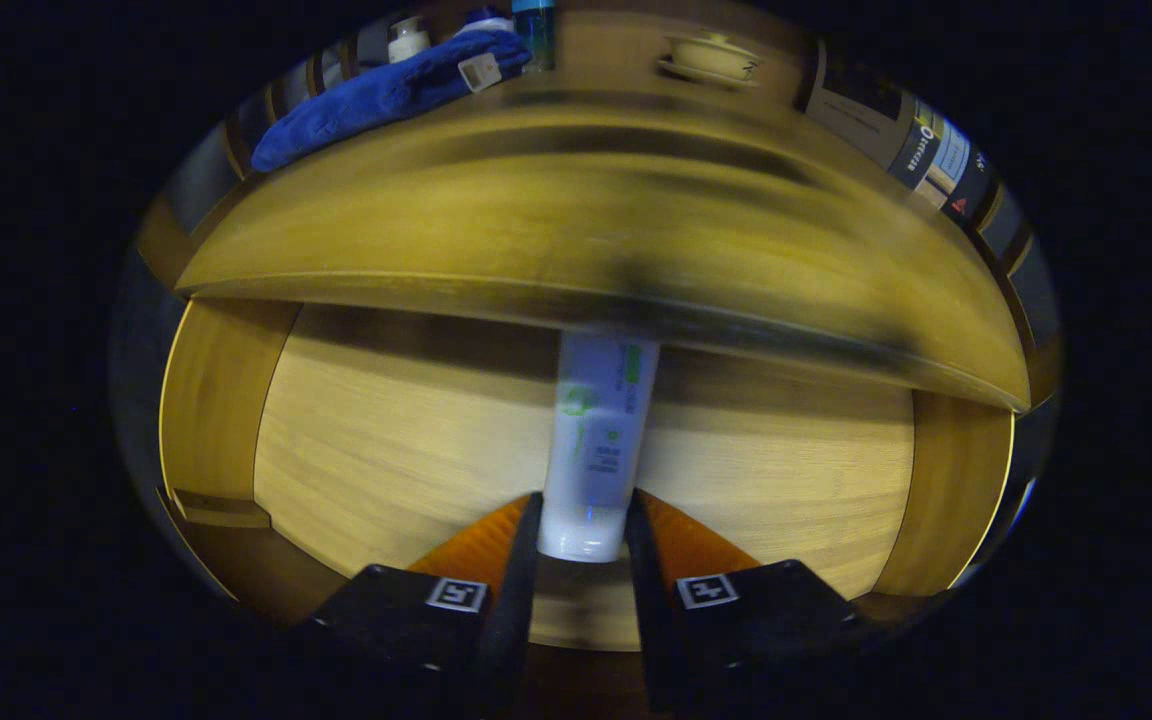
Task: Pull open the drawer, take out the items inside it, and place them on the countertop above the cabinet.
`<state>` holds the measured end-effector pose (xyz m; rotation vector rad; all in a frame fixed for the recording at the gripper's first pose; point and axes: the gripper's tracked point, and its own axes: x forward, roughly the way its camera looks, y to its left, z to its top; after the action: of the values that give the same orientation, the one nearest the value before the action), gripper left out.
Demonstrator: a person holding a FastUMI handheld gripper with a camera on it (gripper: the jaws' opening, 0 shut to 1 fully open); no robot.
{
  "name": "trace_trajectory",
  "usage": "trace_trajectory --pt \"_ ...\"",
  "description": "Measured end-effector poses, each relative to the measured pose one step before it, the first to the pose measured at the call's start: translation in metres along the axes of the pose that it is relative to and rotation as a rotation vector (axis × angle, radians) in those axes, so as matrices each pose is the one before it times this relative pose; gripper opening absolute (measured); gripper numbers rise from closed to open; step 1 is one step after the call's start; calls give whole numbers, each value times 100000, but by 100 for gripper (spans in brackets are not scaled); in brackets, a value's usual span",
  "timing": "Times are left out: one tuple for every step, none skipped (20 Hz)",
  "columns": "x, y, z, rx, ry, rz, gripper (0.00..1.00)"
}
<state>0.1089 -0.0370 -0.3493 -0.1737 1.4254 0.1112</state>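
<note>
A white tube with green print stands on end between my fingers, cap end toward me. My gripper is shut on the tube near its cap, both fingers pressing its sides. Below it lies the wooden floor of the open drawer. The tube's far end is hidden behind the front edge of the wooden countertop, which spans the scene beyond the fingers and looks blurred.
On the countertop lie a blue cloth at the back left, a small white bottle, a blue-capped bottle and a cream lidded bowl. Drawer side walls rise left and right.
</note>
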Motion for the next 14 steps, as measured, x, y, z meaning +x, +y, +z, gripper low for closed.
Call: trace_trajectory --pt "-806 -516 1108 -164 -708 217 52" --pt "-835 -515 1201 -1069 -1495 728 46" --pt "-1183 -306 1272 -1253 -1809 2031 44" --pt "-1311 -212 1441 -277 -1794 2646 42" --pt "-1340 -257 1614 190 -1586 2050 42" --pt "-1353 -351 1833 147 -1489 1807 42" --pt "-1225 -409 1931 -120 -869 1825 42" --pt "-1161 -518 2056 466 -658 1507 42" --pt "-1079 -539 2220 708 -749 1311 42" --pt "736 1631 -4102 440 -1246 1233 42" --pt "-1774 141 3785 125 -1309 1216 42" --pt "3544 632 -2251 -759 -580 1616 42" --pt "-2398 -530 1633 -283 -382 1241 41" --pt "-866 191 -381 356 -370 1369 42"
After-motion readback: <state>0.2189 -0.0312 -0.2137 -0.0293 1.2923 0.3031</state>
